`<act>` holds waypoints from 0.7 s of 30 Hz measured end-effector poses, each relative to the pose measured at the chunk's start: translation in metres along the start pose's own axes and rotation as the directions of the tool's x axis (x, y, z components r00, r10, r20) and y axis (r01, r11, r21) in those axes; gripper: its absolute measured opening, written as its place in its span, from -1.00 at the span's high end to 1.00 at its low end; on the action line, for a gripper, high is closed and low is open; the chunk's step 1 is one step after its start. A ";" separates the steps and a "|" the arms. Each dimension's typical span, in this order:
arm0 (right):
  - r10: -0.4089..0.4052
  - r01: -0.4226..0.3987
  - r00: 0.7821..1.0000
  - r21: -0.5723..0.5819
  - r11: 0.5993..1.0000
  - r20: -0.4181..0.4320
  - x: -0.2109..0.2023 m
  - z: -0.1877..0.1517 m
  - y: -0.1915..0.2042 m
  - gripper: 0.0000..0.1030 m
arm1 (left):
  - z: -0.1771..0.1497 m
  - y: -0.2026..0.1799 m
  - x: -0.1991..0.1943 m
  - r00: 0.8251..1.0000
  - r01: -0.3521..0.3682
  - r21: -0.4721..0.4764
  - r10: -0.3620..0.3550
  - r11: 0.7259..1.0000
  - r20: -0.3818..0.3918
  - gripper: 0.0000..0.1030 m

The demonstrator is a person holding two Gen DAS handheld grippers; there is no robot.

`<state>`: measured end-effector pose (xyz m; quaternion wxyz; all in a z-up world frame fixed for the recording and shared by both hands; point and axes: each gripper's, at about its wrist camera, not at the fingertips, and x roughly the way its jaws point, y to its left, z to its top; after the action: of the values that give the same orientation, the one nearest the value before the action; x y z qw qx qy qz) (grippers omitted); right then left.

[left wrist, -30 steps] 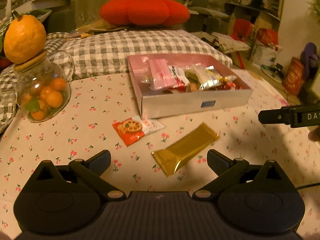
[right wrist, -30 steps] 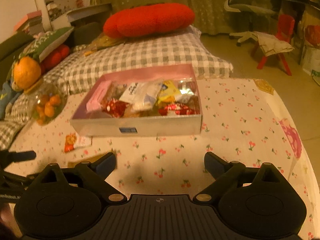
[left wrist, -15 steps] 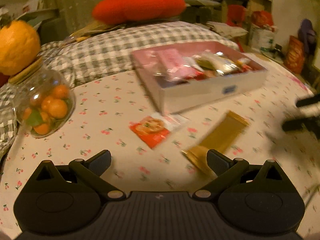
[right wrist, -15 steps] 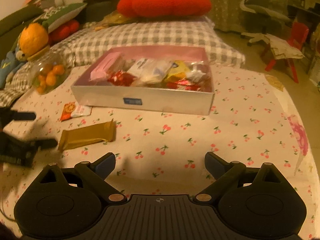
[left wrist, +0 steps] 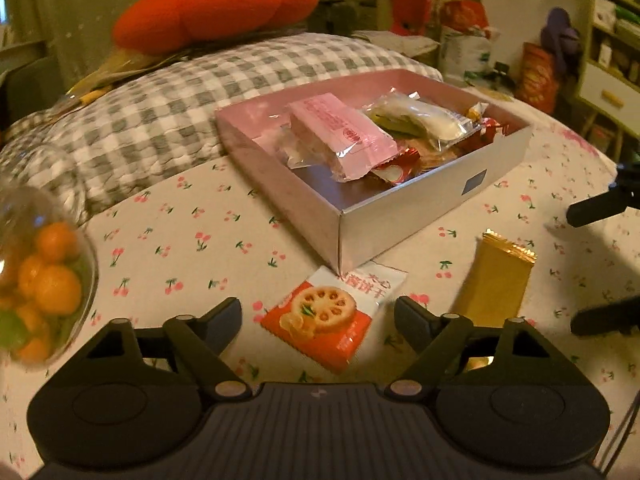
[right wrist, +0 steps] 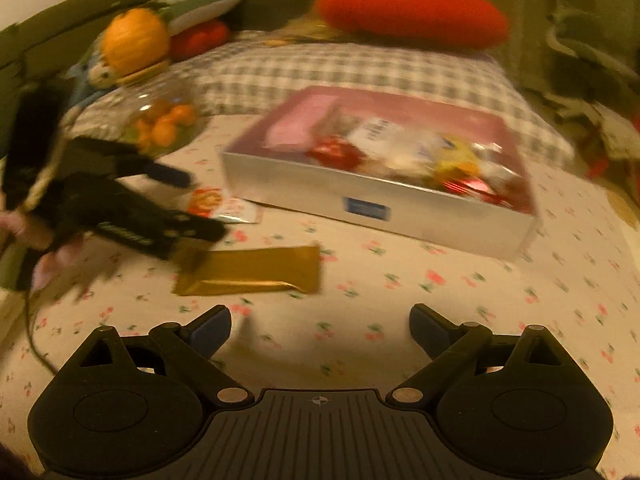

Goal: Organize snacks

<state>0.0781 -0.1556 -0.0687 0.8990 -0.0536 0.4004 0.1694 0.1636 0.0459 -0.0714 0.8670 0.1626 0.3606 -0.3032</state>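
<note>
- The left gripper has its jaws fairly wide and closing; the red-and-white biscuit packet lies between them on the cloth, and the fingers do not press on it.
- In the right wrist view the left gripper shows as a blurred black shape low over the cloth, with one fingertip over the end of the gold bar.
- The right gripper has its jaws wide apart with only bare cloth between them; it holds and touches nothing.
- The biscuit packet lies flat on the cherry-print tablecloth, its white end just at the near corner of the box.
- It is red with a picture of a round, holed biscuit and a white end with red writing.
- The gold bar lies flat on the cloth near the packet, in front of the box and apart from it.
- The box is shallow, silver outside and pink inside, and holds a pile of wrapped snacks, with a pink packet on top.
- A glass jar of small oranges stands at the left edge of the tabletop.
</note>
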 end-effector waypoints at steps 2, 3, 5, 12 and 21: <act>0.036 -0.035 0.999 -0.057 0.998 0.005 0.005 0.006 0.009 -0.89 | 0.001 0.002 0.001 1.000 0.024 0.008 -0.024 1.000 0.005 -0.44; 0.044 -0.044 0.999 -0.092 0.995 0.005 0.008 0.008 0.013 -0.89 | 0.001 0.004 0.000 0.999 0.046 0.008 -0.046 0.999 0.006 -0.28; 0.040 -0.038 0.999 -0.165 0.986 0.010 0.016 0.013 0.021 -0.89 | 0.001 0.003 -0.002 0.998 0.069 0.016 -0.069 0.998 0.008 -0.06; 0.123 -0.126 0.992 -0.308 0.943 -0.032 0.038 0.023 0.031 -0.89 | -0.001 -0.010 -0.006 0.998 0.057 0.075 -0.058 0.996 0.014 0.27; 0.165 -0.178 0.984 -0.316 0.932 -0.070 0.061 0.032 0.028 -0.85 | -0.013 -0.003 -0.013 0.998 0.058 0.006 -0.058 0.998 0.035 0.28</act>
<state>0.1285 -0.1064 -0.0911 0.8513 -0.1674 0.3897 0.3088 0.1481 0.0555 -0.0709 0.8635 0.1491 0.3491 -0.3320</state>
